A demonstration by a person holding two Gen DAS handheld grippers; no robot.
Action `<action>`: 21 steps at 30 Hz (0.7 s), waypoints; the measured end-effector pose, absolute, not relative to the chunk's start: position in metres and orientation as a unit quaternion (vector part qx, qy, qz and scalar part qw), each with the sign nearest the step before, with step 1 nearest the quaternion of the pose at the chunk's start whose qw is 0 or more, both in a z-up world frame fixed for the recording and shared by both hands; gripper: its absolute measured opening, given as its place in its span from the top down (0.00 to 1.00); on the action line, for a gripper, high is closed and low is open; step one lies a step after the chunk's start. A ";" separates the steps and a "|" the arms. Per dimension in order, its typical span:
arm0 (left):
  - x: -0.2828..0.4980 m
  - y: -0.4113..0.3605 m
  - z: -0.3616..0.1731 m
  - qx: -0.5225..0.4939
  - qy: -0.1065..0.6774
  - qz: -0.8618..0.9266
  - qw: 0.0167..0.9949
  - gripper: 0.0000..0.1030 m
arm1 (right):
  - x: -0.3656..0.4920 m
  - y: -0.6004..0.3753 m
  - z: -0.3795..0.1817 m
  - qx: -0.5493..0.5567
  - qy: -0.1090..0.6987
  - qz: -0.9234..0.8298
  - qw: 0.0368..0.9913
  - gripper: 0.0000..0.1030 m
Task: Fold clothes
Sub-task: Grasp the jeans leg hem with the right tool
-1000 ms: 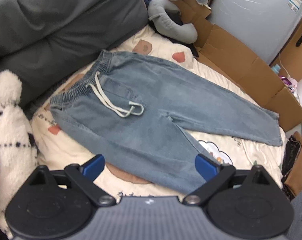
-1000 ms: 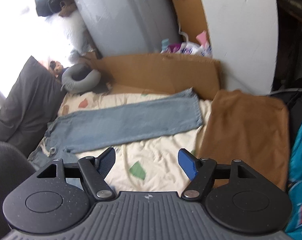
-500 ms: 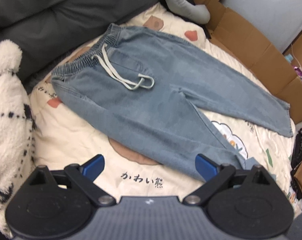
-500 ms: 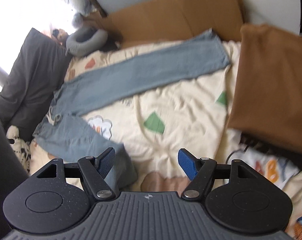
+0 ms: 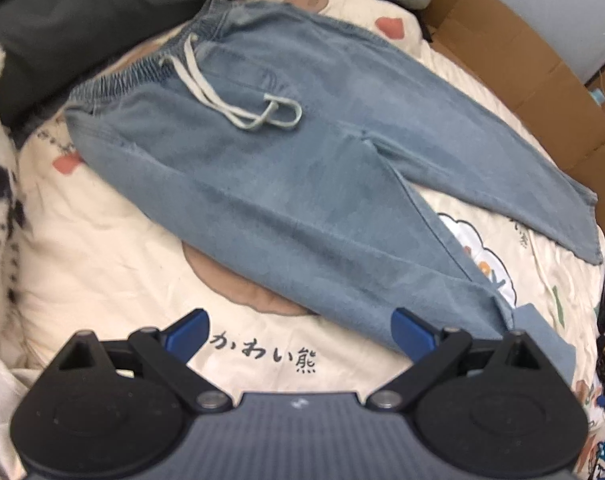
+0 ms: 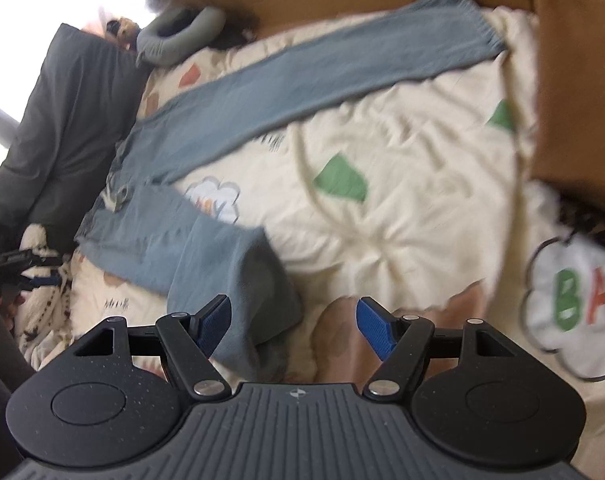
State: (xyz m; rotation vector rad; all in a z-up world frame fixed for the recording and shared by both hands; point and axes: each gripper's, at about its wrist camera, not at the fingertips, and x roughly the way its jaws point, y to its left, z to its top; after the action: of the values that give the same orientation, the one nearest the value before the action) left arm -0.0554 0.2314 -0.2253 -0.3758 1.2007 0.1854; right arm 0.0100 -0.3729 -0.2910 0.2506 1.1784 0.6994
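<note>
Hovering over jeans (image 5: 286, 168) on bed (image 5: 114, 248) | left tongs (image 5: 300, 330) spread wide, empty | right tongs (image 6: 293, 326) spread wide above cuff (image 6: 254, 288)

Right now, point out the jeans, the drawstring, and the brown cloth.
jeans (image 5: 286, 184): left wrist view, on the upper part of the near leg.
drawstring (image 5: 206, 92): left wrist view, on the white cord below the waistband.
brown cloth (image 6: 578, 80): right wrist view, on its flat middle.

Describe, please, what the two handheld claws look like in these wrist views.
Both match: the left claw and right claw have blue textured pads on black linkage arms with silver pivot pins, two round black discs, and a ribbed grey body bearing a small white mark. No cables, sleeves or hands show.
</note>
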 end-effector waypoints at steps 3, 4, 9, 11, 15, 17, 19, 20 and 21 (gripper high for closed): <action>-0.054 0.230 -0.235 -0.177 0.567 0.087 0.800 0.04 | 0.004 -0.358 -0.304 0.114 0.556 0.341 0.749 0.27; -0.054 0.230 -0.237 -0.176 0.570 0.088 0.798 0.04 | 0.002 -0.353 -0.308 0.114 0.560 0.347 0.744 0.27; -0.055 0.229 -0.247 -0.191 0.577 0.099 0.788 0.04 | -0.005 -0.336 -0.327 0.122 0.577 0.364 0.721 0.27; -0.053 0.226 -0.248 -0.188 0.580 0.097 0.787 0.04 | -0.006 -0.329 -0.334 0.120 0.586 0.371 0.710 0.28; -0.047 0.220 -0.248 -0.182 0.582 0.091 0.787 0.04 | -0.008 -0.314 -0.352 0.121 0.605 0.382 0.688 0.30; -0.044 0.217 -0.247 -0.178 0.582 0.086 0.789 0.04 | -0.007 -0.310 -0.363 0.116 0.615 0.379 0.681 0.49; -0.042 0.215 -0.245 -0.175 0.581 0.083 0.791 0.04 | -0.006 -0.308 -0.369 0.110 0.617 0.376 0.683 0.65; -0.041 0.214 -0.243 -0.174 0.580 0.082 0.792 0.04 | -0.006 -0.307 -0.372 0.107 0.617 0.375 0.684 0.74; -0.040 0.212 -0.242 -0.173 0.579 0.081 0.793 0.04 | -0.005 -0.307 -0.372 0.105 0.614 0.376 0.686 0.79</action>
State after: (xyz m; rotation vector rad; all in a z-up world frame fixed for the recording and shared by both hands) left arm -0.0398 0.2125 -0.2422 -0.3713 1.2456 0.1739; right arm -0.0053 -0.3073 -0.3717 0.2362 1.3765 0.8422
